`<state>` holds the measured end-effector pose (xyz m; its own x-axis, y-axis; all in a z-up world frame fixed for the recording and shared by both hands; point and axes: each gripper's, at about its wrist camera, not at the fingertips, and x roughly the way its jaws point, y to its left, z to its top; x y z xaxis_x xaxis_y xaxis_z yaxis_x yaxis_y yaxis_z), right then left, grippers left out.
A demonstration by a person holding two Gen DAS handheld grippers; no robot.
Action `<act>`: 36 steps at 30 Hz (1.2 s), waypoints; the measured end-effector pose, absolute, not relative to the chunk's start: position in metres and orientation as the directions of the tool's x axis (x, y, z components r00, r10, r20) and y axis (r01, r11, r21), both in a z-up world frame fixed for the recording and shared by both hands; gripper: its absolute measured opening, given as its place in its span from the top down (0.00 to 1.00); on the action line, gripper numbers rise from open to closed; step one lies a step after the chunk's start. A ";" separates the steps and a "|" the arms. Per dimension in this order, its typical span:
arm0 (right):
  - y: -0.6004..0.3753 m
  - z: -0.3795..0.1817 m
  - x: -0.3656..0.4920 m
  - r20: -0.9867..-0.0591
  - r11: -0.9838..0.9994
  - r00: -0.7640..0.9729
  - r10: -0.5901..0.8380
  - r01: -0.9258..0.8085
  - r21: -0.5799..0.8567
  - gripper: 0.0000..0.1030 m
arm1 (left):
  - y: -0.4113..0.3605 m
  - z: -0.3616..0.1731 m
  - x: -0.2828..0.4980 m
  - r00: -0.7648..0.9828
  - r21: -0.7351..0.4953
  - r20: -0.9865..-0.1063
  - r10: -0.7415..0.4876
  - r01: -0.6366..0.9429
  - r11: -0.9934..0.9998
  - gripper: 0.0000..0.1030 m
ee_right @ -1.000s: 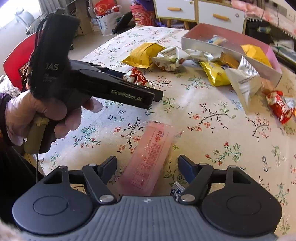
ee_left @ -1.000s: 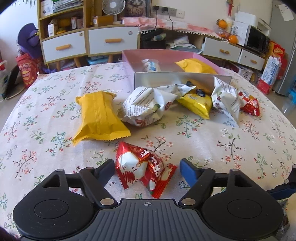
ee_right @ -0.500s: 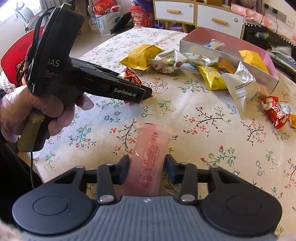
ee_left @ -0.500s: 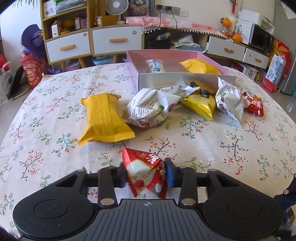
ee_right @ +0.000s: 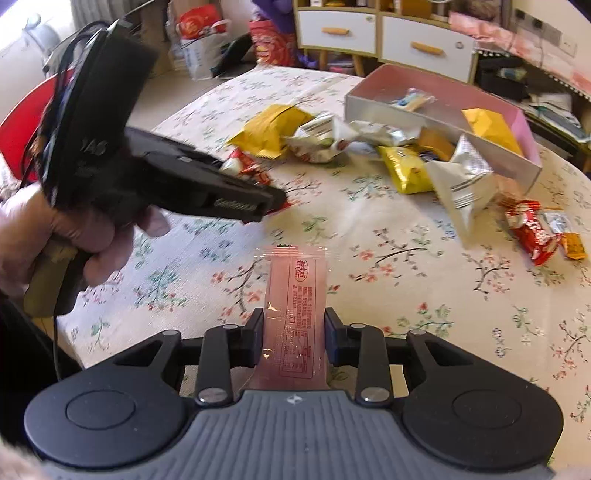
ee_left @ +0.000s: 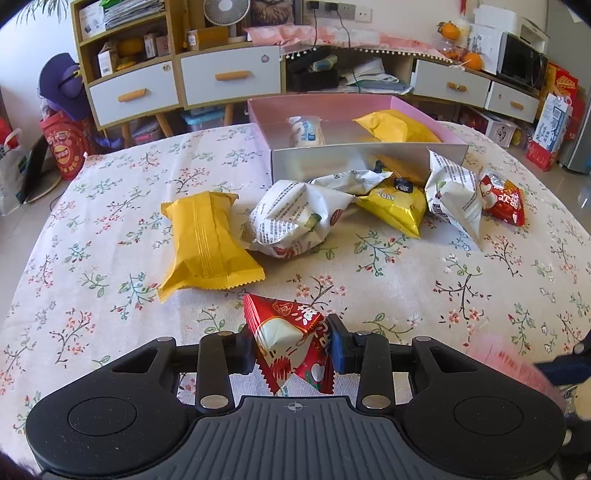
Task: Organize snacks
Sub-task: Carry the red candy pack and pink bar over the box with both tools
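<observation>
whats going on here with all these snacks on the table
A person is sorting snacks with a handheld gripper in each hand. The left gripper has its jaws shut on a red triangular snack packet, and the right gripper is shut on a flat pink packet. More yellow, white and red packets lie loose on the floral tablecloth beside the pink box, which already holds two.

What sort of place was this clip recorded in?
Most likely a lived-in home living or dining room: a round table under a floral tablecloth, drawer cabinets holding a desk fan, and a microwave on the sideboard.
</observation>
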<state>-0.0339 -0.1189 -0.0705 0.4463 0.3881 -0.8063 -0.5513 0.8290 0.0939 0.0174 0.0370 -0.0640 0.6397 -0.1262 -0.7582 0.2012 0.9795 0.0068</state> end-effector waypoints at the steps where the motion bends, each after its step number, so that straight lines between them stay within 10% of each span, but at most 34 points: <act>1: -0.121 -0.069 -0.032 -0.804 0.835 0.452 0.386 -0.542 0.096 0.72 | 0.037 -0.063 0.018 0.636 0.005 -0.761 -0.124 0.197 0.980 0.67; 36: -0.178 -0.015 0.077 -0.668 0.924 0.640 0.380 -0.223 0.312 0.72 | 0.005 0.004 0.087 0.685 -0.140 -0.706 -0.181 0.116 0.983 0.66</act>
